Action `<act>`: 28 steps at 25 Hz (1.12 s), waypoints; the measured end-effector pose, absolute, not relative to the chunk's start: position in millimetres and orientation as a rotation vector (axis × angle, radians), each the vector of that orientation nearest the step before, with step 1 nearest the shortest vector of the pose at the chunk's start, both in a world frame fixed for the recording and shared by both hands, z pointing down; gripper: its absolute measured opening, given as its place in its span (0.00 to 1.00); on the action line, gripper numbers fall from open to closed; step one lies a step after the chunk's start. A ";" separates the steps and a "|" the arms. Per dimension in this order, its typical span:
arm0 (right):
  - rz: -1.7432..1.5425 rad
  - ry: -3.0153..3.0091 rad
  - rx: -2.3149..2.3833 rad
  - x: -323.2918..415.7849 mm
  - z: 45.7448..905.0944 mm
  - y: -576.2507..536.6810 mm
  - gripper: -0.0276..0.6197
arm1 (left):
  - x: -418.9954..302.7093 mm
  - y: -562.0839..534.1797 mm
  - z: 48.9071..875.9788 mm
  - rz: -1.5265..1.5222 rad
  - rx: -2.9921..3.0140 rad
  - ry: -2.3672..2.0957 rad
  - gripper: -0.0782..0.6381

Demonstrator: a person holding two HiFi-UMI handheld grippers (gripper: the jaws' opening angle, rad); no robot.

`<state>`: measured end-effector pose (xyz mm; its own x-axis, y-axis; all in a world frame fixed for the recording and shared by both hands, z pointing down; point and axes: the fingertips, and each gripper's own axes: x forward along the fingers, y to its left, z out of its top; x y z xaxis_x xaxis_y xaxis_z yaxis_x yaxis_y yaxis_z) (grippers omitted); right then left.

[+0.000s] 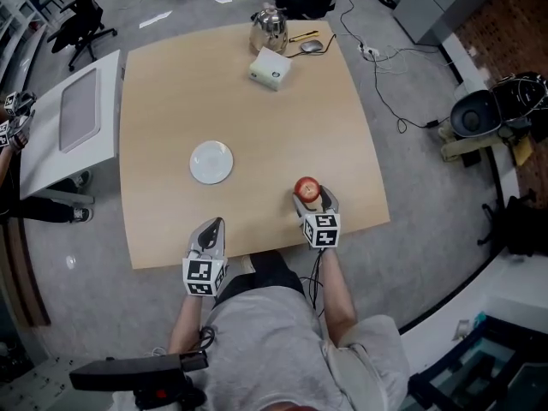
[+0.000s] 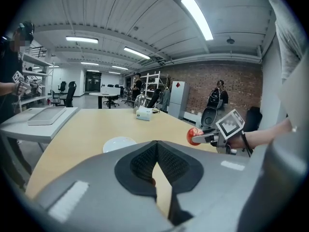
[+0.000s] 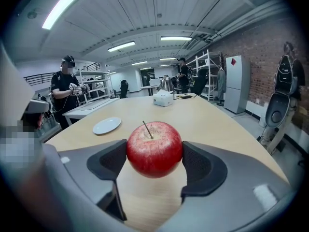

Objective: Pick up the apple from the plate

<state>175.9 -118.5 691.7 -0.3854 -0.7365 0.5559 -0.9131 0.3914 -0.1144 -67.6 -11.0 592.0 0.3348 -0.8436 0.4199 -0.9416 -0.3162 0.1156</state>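
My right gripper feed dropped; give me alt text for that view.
A red apple with its stem up is clamped between the right gripper's jaws, above the wooden table. An empty white plate lies farther back at left.

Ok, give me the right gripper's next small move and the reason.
Probably lift the right gripper a little higher with its fingers closed. It has the apple clamped between them, away from the bare plate and seemingly only just off the table.
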 end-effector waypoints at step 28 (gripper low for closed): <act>0.614 -2.181 1.511 218.2 727.9 -145.0 0.61 | -25.6 -40.8 624.1 0.495 2.299 -1.440 0.14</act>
<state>218.2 -145.0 727.9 -0.3245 -0.7589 0.5646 -0.9420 0.3132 -0.1205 -25.6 -40.8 624.1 0.4126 -0.7716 0.4841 -0.9062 -0.4016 0.1323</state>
